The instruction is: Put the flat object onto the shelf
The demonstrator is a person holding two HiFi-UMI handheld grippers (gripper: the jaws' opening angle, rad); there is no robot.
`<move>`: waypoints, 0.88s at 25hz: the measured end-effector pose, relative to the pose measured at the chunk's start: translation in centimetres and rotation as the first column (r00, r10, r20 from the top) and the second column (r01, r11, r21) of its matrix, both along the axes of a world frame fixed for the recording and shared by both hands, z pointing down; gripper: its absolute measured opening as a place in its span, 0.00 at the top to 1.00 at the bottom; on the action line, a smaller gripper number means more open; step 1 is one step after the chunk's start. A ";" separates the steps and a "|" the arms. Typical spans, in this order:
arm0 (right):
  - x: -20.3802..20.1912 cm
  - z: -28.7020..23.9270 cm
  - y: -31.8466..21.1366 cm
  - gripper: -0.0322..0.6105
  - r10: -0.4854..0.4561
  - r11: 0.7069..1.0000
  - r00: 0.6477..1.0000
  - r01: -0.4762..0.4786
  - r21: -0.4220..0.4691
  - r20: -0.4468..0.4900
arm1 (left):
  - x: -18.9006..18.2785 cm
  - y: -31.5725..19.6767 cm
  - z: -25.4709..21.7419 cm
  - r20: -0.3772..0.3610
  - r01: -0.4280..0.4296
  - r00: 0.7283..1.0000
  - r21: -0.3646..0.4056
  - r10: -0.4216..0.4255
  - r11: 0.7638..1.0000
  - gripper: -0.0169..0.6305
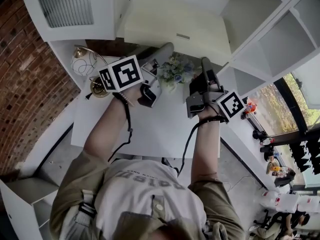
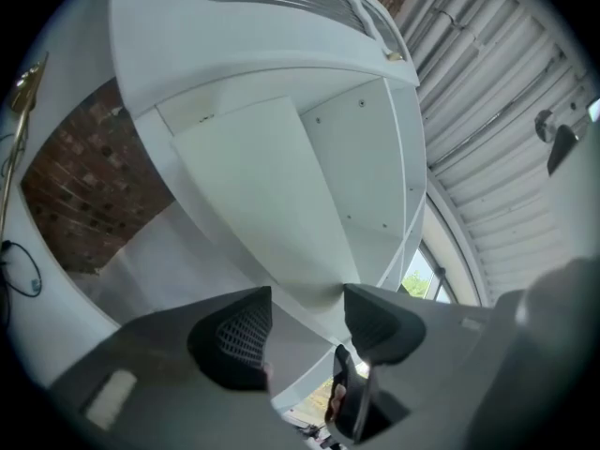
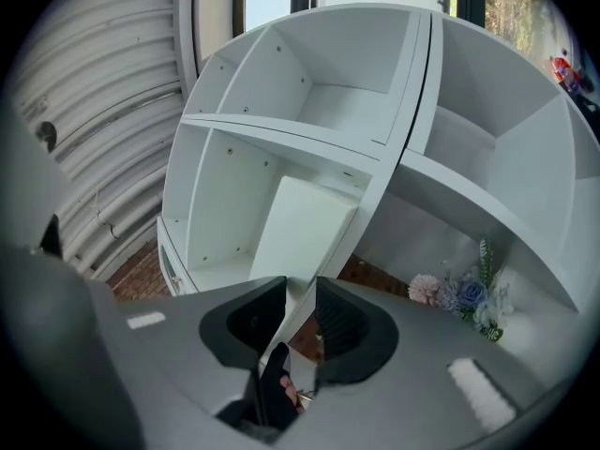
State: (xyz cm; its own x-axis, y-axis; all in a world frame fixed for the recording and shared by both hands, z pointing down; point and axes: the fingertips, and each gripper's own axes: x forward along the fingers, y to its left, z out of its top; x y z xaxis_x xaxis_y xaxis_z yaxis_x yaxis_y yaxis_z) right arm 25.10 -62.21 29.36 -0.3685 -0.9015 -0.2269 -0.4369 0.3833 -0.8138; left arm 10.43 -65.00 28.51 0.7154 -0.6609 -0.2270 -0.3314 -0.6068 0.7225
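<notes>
The flat object is a white board (image 1: 175, 26), held up in the air ahead of me before the white shelf unit (image 1: 280, 39). In the right gripper view the board (image 3: 305, 223) stands edge-on and its lower edge runs down into the narrow gap of my right gripper (image 3: 300, 312), whose jaws are closed on it. In the left gripper view the board (image 2: 262, 195) fills the wider gap of my left gripper (image 2: 307, 322); whether those pads press on it is not clear. From the head view, the left gripper (image 1: 165, 49) and right gripper (image 1: 205, 63) both reach up under the board.
The shelf unit (image 3: 375, 148) has several open white compartments. A bunch of artificial flowers (image 1: 175, 69) stands on the white table (image 1: 150, 129) below the grippers. A gold wire lamp (image 1: 87, 64) sits at the table's left. A brick wall (image 1: 25, 84) lies further left.
</notes>
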 end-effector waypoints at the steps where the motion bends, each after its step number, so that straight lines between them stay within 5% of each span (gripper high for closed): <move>1: 0.0 0.0 -0.3 0.79 0.002 1.000 1.000 -0.002 -0.003 -0.002 | 0.0 -0.3 0.2 -0.007 -0.001 1.000 -0.012 0.001 1.000 0.58; 13: 0.6 0.1 -3.1 0.82 -0.001 0.999 0.996 0.004 -0.041 0.092 | -0.3 -1.9 1.5 -0.015 0.032 0.999 -0.080 -0.033 0.996 0.73; 22: 1.1 0.4 -4.0 0.87 0.010 0.997 0.992 0.000 -0.081 0.125 | -0.3 -2.1 1.6 -0.009 0.040 0.999 -0.100 -0.041 0.994 0.75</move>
